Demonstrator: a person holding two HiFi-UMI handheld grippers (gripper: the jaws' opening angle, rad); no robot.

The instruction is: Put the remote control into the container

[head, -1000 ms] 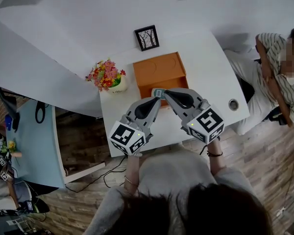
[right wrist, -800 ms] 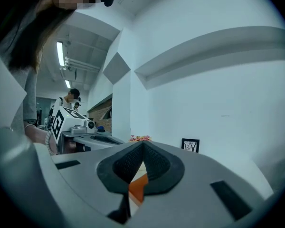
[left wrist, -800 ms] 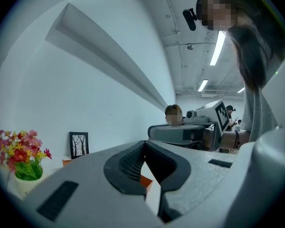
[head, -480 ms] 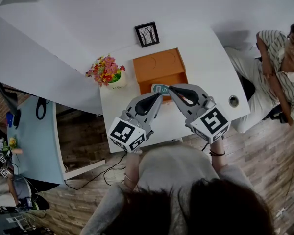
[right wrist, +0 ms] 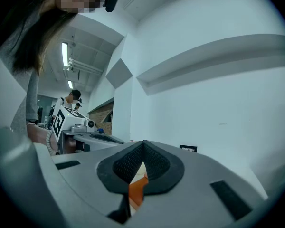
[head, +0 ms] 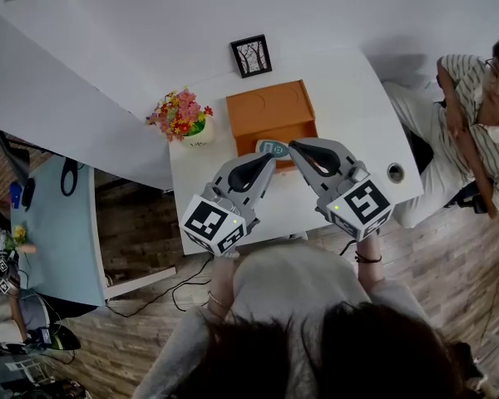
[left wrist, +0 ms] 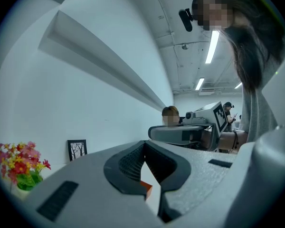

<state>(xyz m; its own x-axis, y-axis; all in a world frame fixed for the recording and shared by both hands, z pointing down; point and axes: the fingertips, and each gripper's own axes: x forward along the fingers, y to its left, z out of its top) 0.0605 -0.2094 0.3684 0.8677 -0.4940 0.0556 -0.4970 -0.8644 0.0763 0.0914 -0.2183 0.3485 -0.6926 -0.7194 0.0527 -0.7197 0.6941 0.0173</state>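
White worktop mid-frame holds orange box, remote control, flowers; wood floor lower right. Left gripper, right gripper: jaws closed, empty.

No readable text, labels or numbers anywhere

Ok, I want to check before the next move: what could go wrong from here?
The left gripper and the right gripper are both shut and empty, close by the remote at the orange box's near edge. Going in shut could shove the remote away instead of gripping it. Their tips are close together, so they might also knock each other.
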